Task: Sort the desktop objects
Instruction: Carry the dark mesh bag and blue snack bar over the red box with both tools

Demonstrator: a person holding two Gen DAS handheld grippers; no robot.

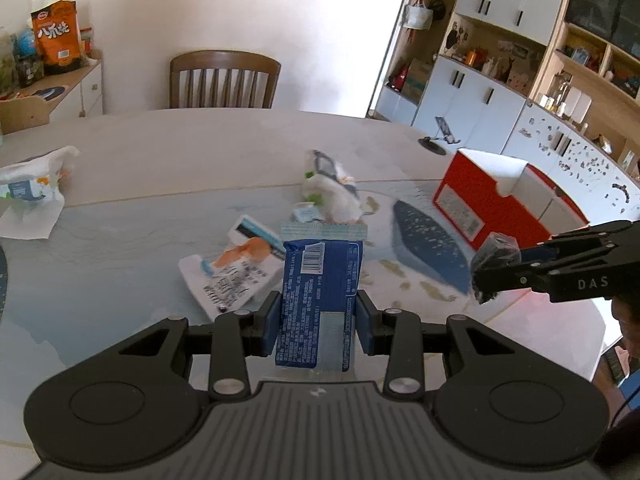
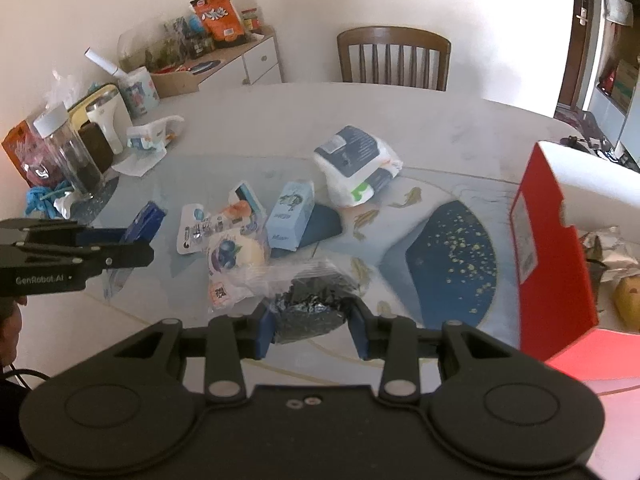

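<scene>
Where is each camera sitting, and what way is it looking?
Left wrist: sits on the left gripper, looks forward across the table toward the chair; its fingers clamp a blue packet.
Right wrist: sits on the right gripper, looks across the table; its fingers clamp a dark crinkly packet.
Shared: red box, snack pile, chair, and each other's gripper.

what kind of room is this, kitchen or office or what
Most likely a home dining room: a big table with a wooden chair pushed up to it, a wall of cupboards and shelves holding household bits, and a sideboard piled with snack bags and jars.
</scene>
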